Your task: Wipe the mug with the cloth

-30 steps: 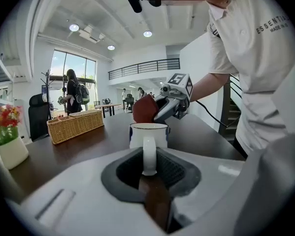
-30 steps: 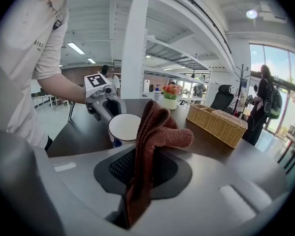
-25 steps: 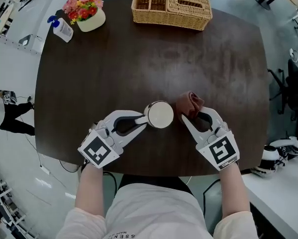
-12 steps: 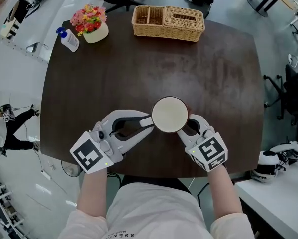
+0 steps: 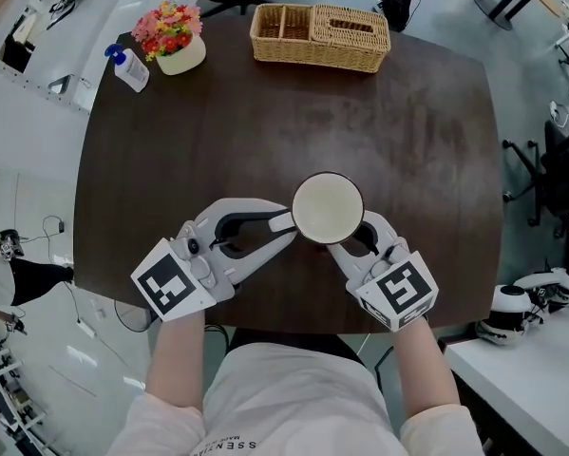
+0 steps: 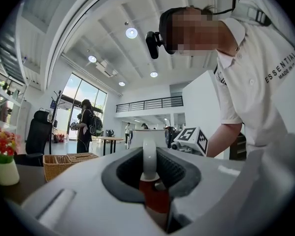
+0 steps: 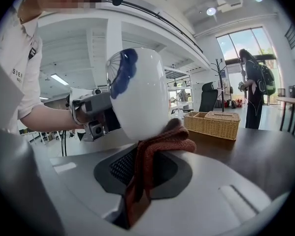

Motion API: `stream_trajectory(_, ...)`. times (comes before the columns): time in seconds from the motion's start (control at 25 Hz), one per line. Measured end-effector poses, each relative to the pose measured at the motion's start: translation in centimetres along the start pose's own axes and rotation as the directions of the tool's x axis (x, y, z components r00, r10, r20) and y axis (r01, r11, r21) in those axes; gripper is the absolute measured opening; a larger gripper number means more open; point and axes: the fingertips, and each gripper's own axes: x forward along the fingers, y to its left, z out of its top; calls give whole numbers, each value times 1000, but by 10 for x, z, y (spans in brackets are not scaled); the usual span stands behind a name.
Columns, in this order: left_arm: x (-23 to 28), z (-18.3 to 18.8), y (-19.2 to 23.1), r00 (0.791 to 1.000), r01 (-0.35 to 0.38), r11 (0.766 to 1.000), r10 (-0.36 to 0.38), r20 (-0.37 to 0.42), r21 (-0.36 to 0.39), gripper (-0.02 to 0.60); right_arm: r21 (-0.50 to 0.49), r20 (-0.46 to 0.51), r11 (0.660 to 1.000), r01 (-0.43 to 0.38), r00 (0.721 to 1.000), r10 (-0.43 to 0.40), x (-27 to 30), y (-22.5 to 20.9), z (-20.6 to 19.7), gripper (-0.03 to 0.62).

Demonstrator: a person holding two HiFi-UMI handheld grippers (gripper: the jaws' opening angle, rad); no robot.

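Note:
A white mug (image 5: 328, 208) is held up above the dark table (image 5: 170, 160), its round mouth facing the head view. My left gripper (image 5: 286, 224) is shut on the mug's handle (image 6: 148, 154), which stands as a white loop between its jaws. My right gripper (image 5: 352, 238) is shut on a reddish-brown cloth (image 7: 157, 151). The cloth presses against the mug's lower side (image 7: 137, 92), which carries a blue mark. In the head view the mug hides nearly all of the cloth.
A wicker basket (image 5: 320, 36) stands at the table's far edge, also in the right gripper view (image 7: 211, 124). A flower pot (image 5: 173, 41) and a spray bottle (image 5: 129, 67) sit at the far left corner. Chairs stand to the right.
The mug has been lifted off the table by its handle. My right gripper has moved left with the cloth, bringing it under and against the mug.

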Motion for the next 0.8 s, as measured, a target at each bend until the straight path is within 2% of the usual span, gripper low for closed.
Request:
stream_trajectory(0.32,-8,3,9,999,-23,999,24,41,-24,71,-15,-25,999,-42,999,42,6,23,5,83)
stream_trajectory(0.52,-12,2,11,999,-28,1000,28,41,-15,71,-25,-31,997,-70,997,69,7,34,5,83)
stream_trajectory(0.72,-16,-1,13,998,-42,998,44,53,-37,71,-45,-27,989,-143,989,142,2,51,3,83)
stream_trajectory(0.8,-18,-4,13,998,-42,998,44,49,-37,71,-57,-53,987,-148,988,145,-2,51,-6,83)
